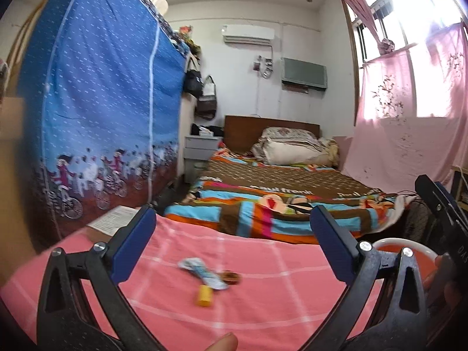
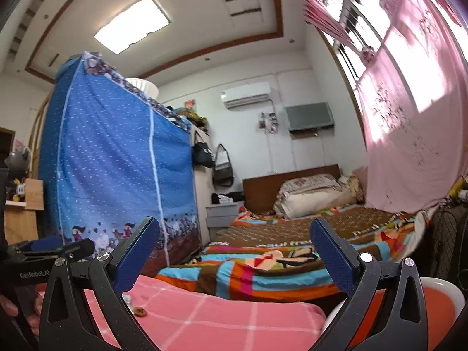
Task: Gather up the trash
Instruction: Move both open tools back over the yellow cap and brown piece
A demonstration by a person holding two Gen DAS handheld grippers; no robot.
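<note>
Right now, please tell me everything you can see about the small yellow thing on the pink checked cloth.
The small yellow thing is a short, stubby piece, plain yellow, and it looks like plastic or wax; the picture is too blurred to name it. It lies on its side on the pink checked cloth. Its upper end lies at or under the tip of a crumpled pale blue and white wrapper; a round brown piece lies apart from it. Nothing grips it.

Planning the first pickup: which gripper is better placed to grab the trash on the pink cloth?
Left. The open left gripper points down at the wrapper and yellow piece lying between its fingers' line. The open right gripper aims higher, toward the bed.
</note>
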